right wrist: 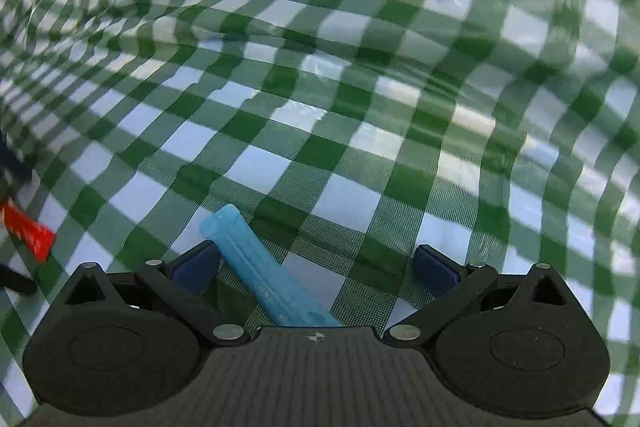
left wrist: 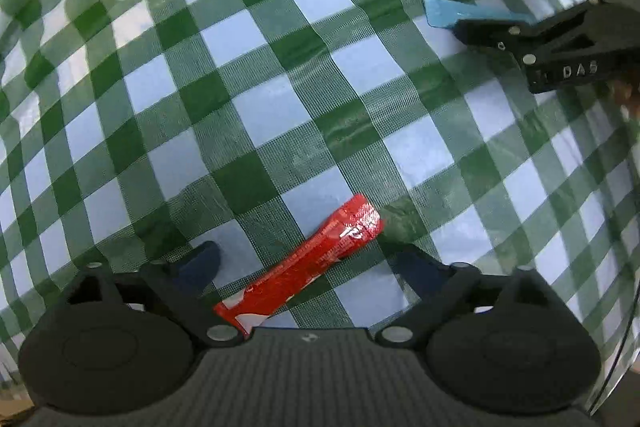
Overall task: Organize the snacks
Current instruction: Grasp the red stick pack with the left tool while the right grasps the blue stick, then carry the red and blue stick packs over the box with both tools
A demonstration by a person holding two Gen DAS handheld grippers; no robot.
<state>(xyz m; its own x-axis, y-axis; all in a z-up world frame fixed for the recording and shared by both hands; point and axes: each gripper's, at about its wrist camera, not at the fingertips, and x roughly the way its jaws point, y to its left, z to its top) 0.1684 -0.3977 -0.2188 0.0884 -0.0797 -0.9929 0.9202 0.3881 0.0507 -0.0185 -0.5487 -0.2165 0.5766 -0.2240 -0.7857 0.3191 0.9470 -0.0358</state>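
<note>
Green-and-white checked tablecloth (left wrist: 280, 99) over the whole table, glossy like oilcloth, fine woven hatching in the paler green squares, rumpled into soft folds and ridges toward the far side in the right wrist view; nothing of the room beyond it clear enough to tell. Red snack bar (left wrist: 304, 263) in a shiny crinkled wrapper, long and flat, lying slantwise on the cloth between the fingers of the left hand-held gripper (left wrist: 308, 263), jaws wide, dark blue pads standing clear of the wrapper on both sides, nothing gripped. Light blue snack bar (right wrist: 264, 275), long, narrow, ridged lengthwise, lying flat on the cloth between the fingers of the right hand-held gripper (right wrist: 316, 267), jaws likewise wide, left pad just beside the bar, right pad well apart, no hold on it. Both grippers matte black plastic with round ribbed housings and silver pins; each seen at the edge of the other's view, near one another
</note>
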